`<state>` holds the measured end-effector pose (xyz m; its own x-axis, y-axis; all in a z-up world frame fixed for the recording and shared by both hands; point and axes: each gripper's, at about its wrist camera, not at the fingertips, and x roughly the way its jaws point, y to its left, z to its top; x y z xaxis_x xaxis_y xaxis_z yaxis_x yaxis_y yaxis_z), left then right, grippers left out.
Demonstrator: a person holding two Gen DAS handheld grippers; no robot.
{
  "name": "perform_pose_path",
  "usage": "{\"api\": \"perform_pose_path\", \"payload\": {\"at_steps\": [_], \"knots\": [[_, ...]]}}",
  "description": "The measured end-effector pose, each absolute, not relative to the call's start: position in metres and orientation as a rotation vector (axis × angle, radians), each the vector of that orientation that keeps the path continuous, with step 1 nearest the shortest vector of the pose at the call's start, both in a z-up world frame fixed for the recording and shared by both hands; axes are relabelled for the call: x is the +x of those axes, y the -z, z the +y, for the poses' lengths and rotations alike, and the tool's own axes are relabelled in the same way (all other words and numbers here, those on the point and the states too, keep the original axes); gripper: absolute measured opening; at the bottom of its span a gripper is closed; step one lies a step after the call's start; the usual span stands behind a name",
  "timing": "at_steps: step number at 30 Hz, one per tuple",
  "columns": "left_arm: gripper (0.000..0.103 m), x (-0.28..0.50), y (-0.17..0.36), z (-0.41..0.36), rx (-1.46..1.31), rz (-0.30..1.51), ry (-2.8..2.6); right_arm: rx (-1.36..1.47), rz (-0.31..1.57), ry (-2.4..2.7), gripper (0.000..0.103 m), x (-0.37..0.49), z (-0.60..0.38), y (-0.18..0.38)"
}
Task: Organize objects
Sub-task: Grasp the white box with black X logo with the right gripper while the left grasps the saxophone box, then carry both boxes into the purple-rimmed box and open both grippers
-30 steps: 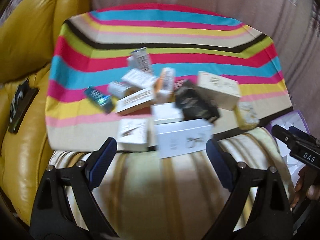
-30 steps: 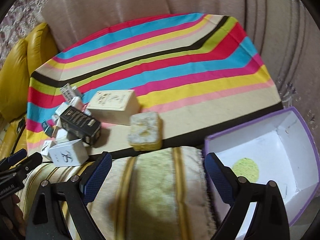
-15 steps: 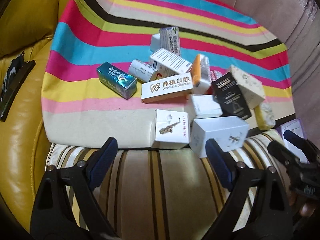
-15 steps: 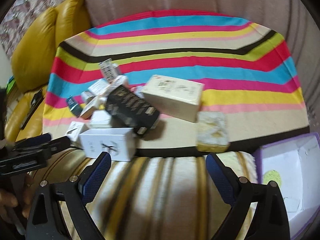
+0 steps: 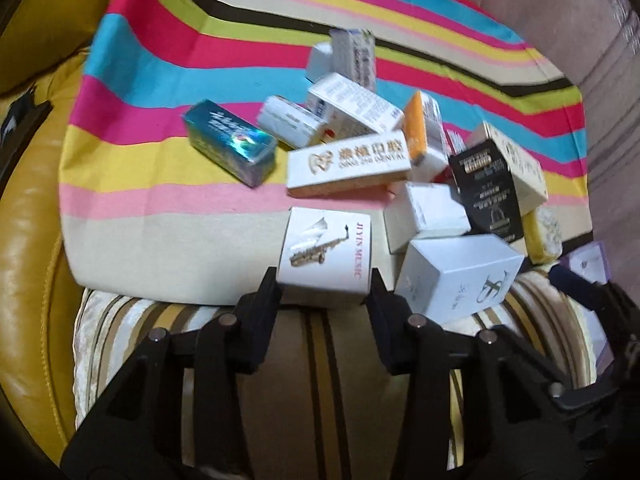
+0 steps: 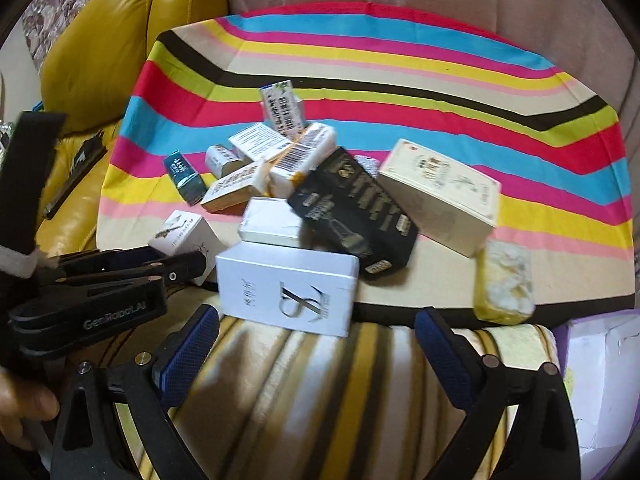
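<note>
A pile of small boxes lies on a striped cloth (image 5: 160, 236). My left gripper (image 5: 325, 287) is shut on a white saxophone box (image 5: 326, 256) at the cloth's front edge; the box also shows in the right wrist view (image 6: 182, 232). My right gripper (image 6: 316, 334) is open and empty, just in front of a white box with a black monogram (image 6: 288, 286), which also shows in the left wrist view (image 5: 460, 276). Behind lie a black box (image 6: 354, 210), a cream box (image 6: 440, 196), a teal box (image 5: 230, 140) and a white dental box (image 5: 348, 162).
A yellow wrapped block (image 6: 504, 280) lies at the cloth's right front edge. A purple-rimmed white box (image 6: 600, 380) stands at the right. A striped cushion (image 6: 320, 400) lies under the grippers. A yellow leather sofa (image 5: 28, 240) is at the left.
My left gripper moved forward and closed on the saxophone box. My right gripper swung left toward the white monogram box, and the purple-rimmed box slid toward the right edge of its view.
</note>
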<state>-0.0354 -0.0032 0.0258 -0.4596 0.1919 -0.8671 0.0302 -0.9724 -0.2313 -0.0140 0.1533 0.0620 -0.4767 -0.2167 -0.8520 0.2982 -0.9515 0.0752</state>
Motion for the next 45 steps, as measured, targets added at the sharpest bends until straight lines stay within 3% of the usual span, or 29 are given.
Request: {"api": "perform_pose_path", "payload": {"at_steps": [14,18,19,20,32,45], "knots": [[0.046,-0.001,-0.038,-0.040,-1.512,-0.492,-2.680,1.493,0.092,2.450,0.101,-0.043,0.123,-0.046],[0.046,-0.008,-0.040,-0.038,-1.508,-0.473,-2.689,1.542,0.087,2.427,0.098,-0.052,0.121,-0.037],[0.046,-0.008,-0.039,-0.038,-1.506,-0.463,-2.691,1.559,0.079,2.410,0.089,-0.054,0.121,-0.034],[0.046,-0.008,-0.040,-0.036,-1.505,-0.455,-2.696,1.566,0.074,2.403,0.088,-0.054,0.122,-0.033],[0.046,0.002,-0.047,-0.007,-1.478,-0.370,-2.688,1.430,-0.007,2.431,0.088,-0.018,0.159,-0.058],[0.046,0.004,-0.061,0.088,-1.413,-0.166,-2.587,1.380,-0.134,2.592,0.087,0.012,0.259,-0.077]]}}
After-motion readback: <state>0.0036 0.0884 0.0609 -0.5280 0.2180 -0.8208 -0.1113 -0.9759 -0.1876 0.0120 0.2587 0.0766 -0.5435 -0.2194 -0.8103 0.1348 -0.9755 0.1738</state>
